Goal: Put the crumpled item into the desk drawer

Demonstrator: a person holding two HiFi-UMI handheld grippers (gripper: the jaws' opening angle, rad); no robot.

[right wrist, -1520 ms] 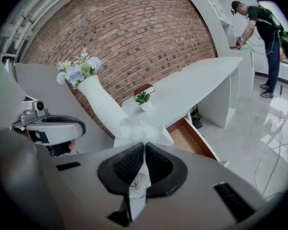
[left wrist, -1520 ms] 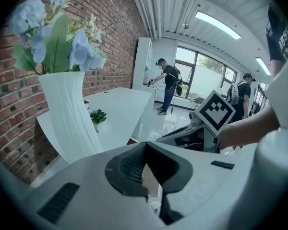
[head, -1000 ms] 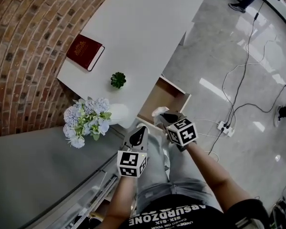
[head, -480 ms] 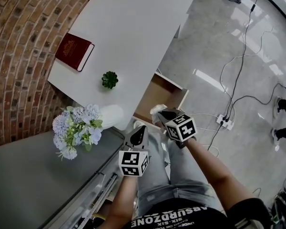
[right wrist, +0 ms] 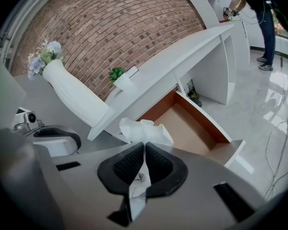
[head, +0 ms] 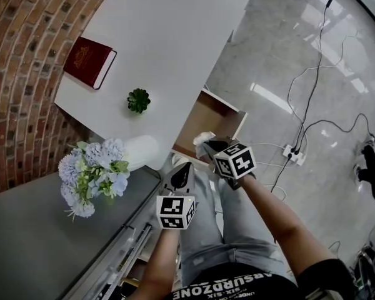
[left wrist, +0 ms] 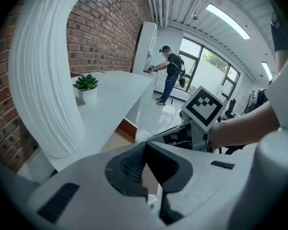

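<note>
A crumpled white tissue (right wrist: 145,131) is pinched in my right gripper (right wrist: 144,146), whose jaws are shut on it; it sticks out past the tips and trails below them. In the head view the crumpled tissue (head: 203,139) and right gripper (head: 207,145) hover at the near edge of the open desk drawer (head: 211,125). The drawer (right wrist: 194,123) has a brown wooden inside and looks bare. My left gripper (head: 179,168) hangs beside the right one, below the desk edge, its jaws (left wrist: 144,147) shut with nothing between them.
On the white desk (head: 175,36) lie a red book (head: 89,61) and a small potted plant (head: 138,100). A white vase of pale flowers (head: 94,170) stands on a grey cabinet. Cables and a power strip (head: 294,154) lie on the glossy floor. A person (left wrist: 167,73) stands far off.
The head view has shifted, so the desk and vase sit lower left. My right gripper with the tissue has edged slightly toward the drawer. The left gripper has barely moved.
</note>
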